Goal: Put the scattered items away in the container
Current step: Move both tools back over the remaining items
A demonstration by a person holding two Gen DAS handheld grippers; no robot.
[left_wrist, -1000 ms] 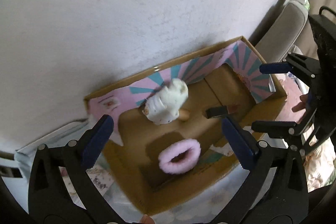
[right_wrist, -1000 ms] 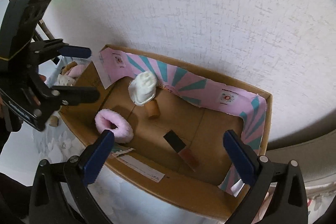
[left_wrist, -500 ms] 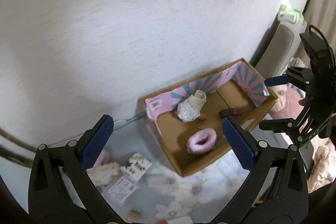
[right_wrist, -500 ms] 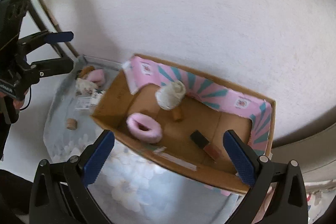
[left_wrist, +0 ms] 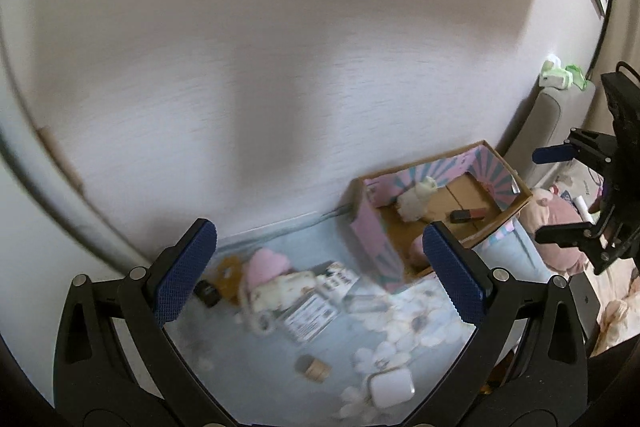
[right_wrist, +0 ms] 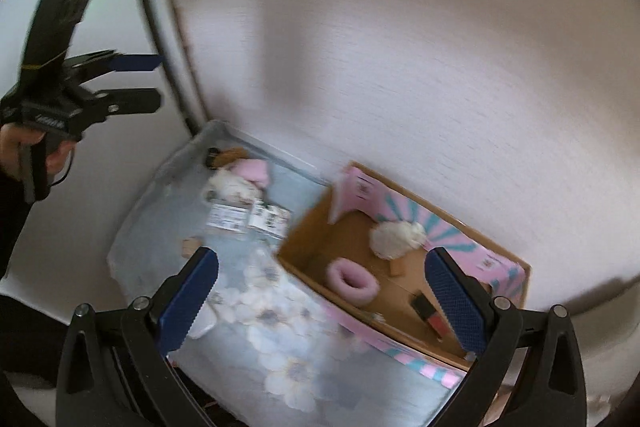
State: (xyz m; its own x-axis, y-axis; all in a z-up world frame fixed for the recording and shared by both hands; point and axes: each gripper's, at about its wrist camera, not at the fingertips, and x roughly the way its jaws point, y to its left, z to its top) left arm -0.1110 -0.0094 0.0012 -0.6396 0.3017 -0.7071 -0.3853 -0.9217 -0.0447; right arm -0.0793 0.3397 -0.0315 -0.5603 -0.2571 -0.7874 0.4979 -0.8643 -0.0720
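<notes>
Our left gripper [left_wrist: 320, 267] is spread wide and empty, held high above the floral cloth [left_wrist: 404, 323]. Our right gripper [right_wrist: 322, 293] is likewise wide apart with nothing between its pads, above the box [right_wrist: 508, 259].

The box sits against the wall at the cloth's far right edge. Inside it lie a white plush [right_wrist: 396, 235], a pink ring [right_wrist: 352, 279], a cork [right_wrist: 398, 269] just beside the plush, and a dark-capped tube [right_wrist: 430, 313].

Outside the box, scattered items lie on the cloth: a pink plush [left_wrist: 266, 263] touching a cream plush [left_wrist: 276, 293], a brown item [left_wrist: 228, 277] and a small black item [left_wrist: 207, 291] near the wall, printed packets [left_wrist: 320, 303] beside the plushes, a cork [left_wrist: 314, 367], and a white case [left_wrist: 390, 389] at the near edge. Much of this is motion-blurred.
</notes>
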